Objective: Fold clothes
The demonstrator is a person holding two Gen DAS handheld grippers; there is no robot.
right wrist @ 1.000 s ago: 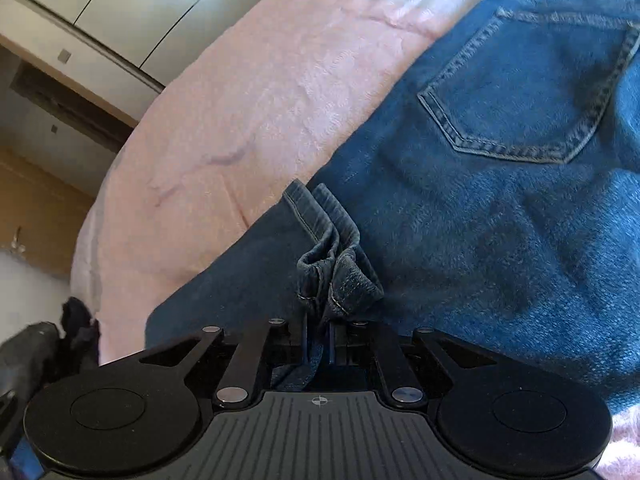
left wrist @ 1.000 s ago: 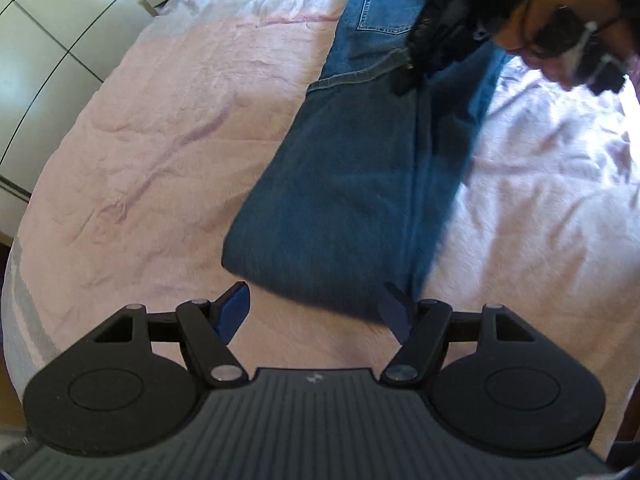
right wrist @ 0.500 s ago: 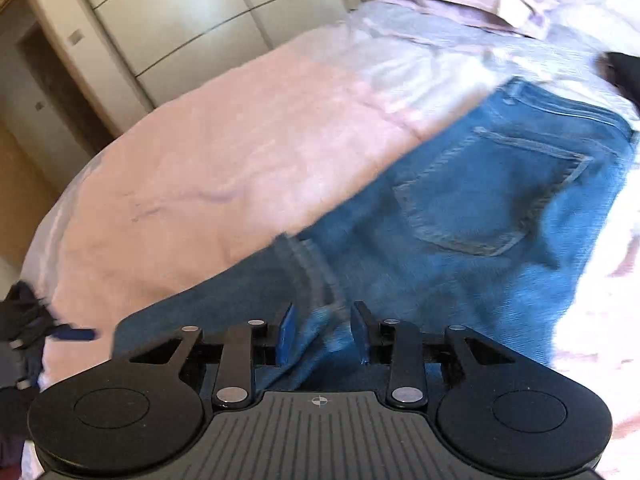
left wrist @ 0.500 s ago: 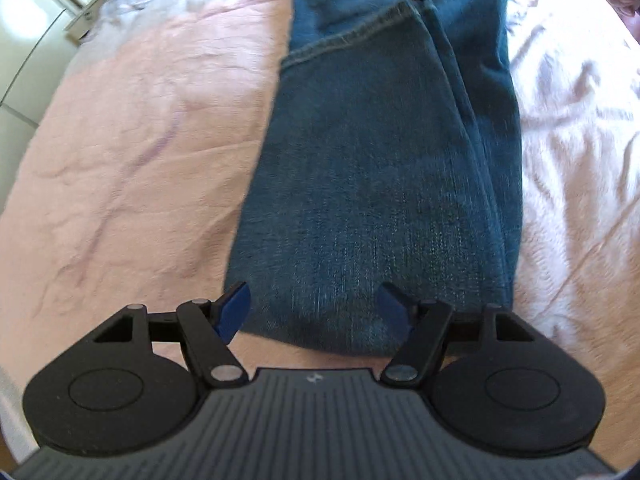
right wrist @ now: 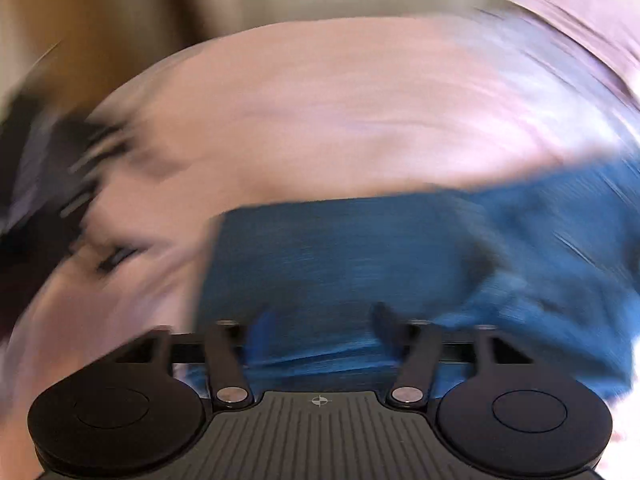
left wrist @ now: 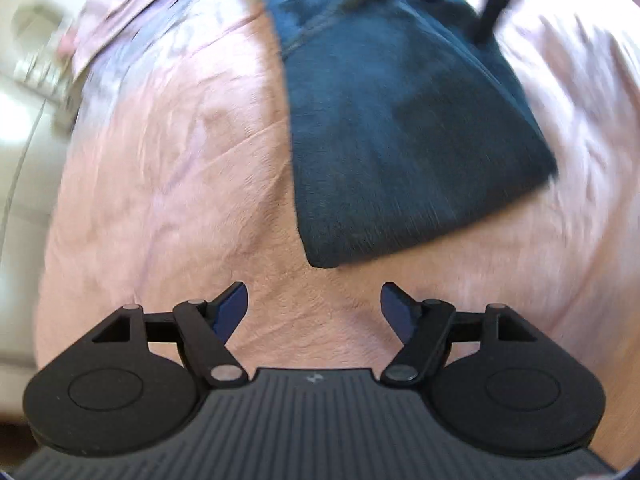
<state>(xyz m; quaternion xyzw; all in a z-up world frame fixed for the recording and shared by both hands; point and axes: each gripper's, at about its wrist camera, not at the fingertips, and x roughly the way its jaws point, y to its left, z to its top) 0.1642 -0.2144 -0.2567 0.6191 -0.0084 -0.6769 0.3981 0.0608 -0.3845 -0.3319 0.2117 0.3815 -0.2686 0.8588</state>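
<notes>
Blue jeans point(left wrist: 400, 128) lie folded lengthwise on a pink bedspread point(left wrist: 168, 184). In the left wrist view their folded end points toward my left gripper point(left wrist: 314, 304), whose jaws are opening over bare bedspread just short of that end, with nothing between them. The right gripper shows as a dark blur point(left wrist: 496, 4) at the top of this view. In the blurred right wrist view my right gripper point(right wrist: 320, 324) hangs over the jeans point(right wrist: 360, 256), its jaws opening wide; no cloth is pinched between its fingers.
A pale lilac garment point(left wrist: 132, 12) lies at the far end of the bed. White cupboard doors point(left wrist: 16, 128) stand to the left. A dark blurred shape point(right wrist: 48, 168) sits at the left of the right wrist view, beside a wooden doorway point(right wrist: 100, 20).
The right gripper let go of the bunched jeans hem it held and swung away, opening wide. The left gripper drew back from over the folded end and rolled.
</notes>
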